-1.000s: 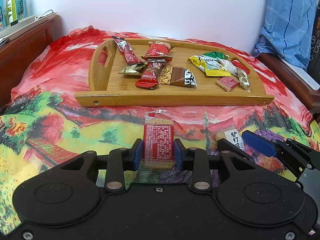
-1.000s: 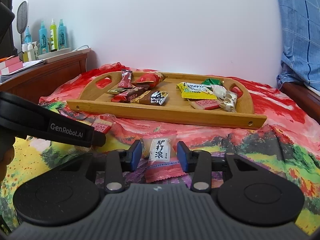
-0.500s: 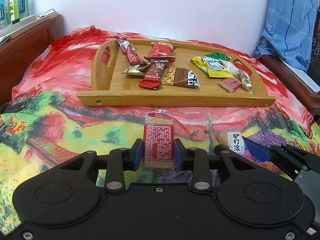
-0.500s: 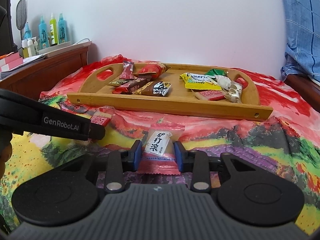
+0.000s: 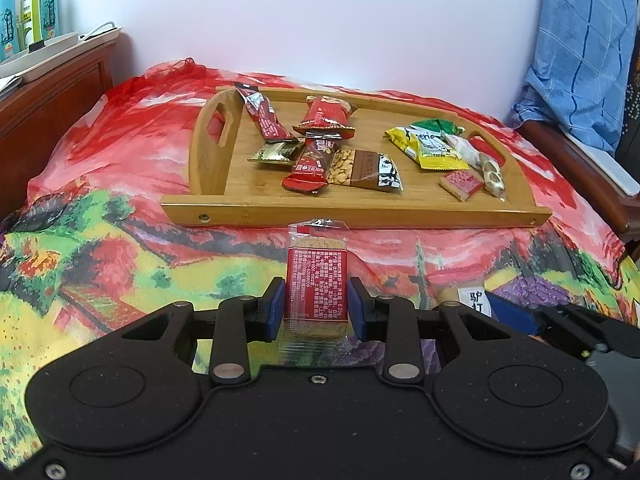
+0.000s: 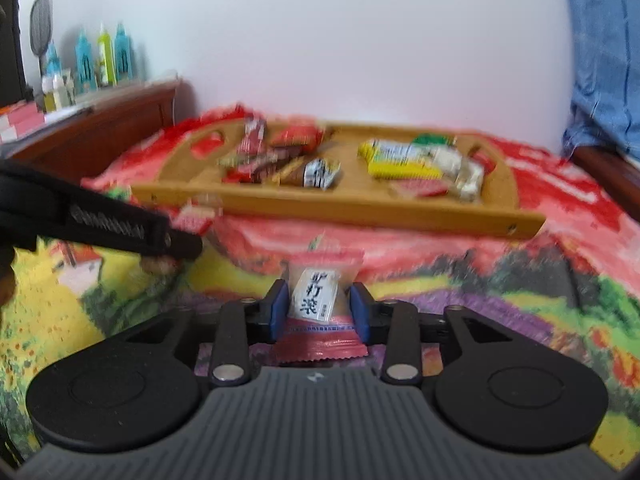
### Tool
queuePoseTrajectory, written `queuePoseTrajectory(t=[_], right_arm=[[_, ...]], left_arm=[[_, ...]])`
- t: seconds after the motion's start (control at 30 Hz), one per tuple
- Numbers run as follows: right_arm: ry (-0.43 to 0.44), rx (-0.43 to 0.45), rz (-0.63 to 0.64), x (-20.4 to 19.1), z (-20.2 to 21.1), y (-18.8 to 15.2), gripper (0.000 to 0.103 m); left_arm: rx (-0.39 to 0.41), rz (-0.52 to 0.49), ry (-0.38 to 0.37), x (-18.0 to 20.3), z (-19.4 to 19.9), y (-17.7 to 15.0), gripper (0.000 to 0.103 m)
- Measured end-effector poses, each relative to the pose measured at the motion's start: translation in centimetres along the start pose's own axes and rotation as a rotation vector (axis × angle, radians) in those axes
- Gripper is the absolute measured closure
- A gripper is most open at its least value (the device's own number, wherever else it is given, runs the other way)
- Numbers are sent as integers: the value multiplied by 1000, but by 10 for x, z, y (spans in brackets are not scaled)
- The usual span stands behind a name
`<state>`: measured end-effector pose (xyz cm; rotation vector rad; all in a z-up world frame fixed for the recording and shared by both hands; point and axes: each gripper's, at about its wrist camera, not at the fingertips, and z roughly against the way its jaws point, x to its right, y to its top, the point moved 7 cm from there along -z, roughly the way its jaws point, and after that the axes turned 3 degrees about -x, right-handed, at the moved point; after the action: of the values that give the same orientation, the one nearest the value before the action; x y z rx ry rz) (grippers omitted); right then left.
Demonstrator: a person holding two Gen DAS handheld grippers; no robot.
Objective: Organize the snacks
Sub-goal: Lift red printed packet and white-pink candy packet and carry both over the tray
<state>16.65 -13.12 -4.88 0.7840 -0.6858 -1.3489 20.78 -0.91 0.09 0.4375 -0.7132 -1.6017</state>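
Note:
My left gripper [image 5: 316, 308] is shut on a clear packet with a red label and a biscuit inside [image 5: 316, 272], held upright over the bedspread. My right gripper [image 6: 319, 308] has a pink packet with a white label [image 6: 316, 296] between its blue pads. The pads touch its sides while the jaws are opening slightly. The wooden tray [image 5: 360, 212] lies ahead on the bed with several snack packets: red ones [image 5: 324, 114] at its left, a yellow one [image 5: 432, 146] at its right. In the right wrist view, which is blurred, the left gripper's black arm [image 6: 100, 224] crosses on the left.
A colourful bedspread [image 5: 120, 260] covers the bed. A dark wooden cabinet with bottles [image 5: 28, 4] stands at the left, a blue checked cloth [image 5: 580, 60] hangs at the right, and a white wall is behind the tray.
The right gripper's jaws closed in on the pink packet and lifted it a little; its view has gone blurred. The left gripper and its red-labelled packet stayed put.

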Motion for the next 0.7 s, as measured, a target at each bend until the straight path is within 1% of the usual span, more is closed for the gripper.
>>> queuePoseTrajectory(t=[0.03,0.07,0.13,0.2,0.27,0.33,0.47,0.57,0.7], right_arm=[[-6,7,10,-1,0,0,67],[-7,4,21,-2,0,2,68],[34,13,-9,-2,6,6,69],[42,43,-23,-1,14,10,69],[31,75,-26,2,21,14,69],[37,86,-56,9,23,19,69],[25,122,-92,21,21,36,69],[23,155,-101,30,19,52,69],[23,174,-115,43,12,69,69]], left_arm=[[0,2,1,0,0,1,72],[2,3,1,0,0,1,72],[6,6,3,0,1,3,72],[11,7,6,0,2,5,72],[18,9,4,1,4,8,72],[25,7,1,2,6,11,72],[39,-5,5,6,7,22,72],[44,10,0,7,6,34,72],[66,-4,8,12,1,53,72]])
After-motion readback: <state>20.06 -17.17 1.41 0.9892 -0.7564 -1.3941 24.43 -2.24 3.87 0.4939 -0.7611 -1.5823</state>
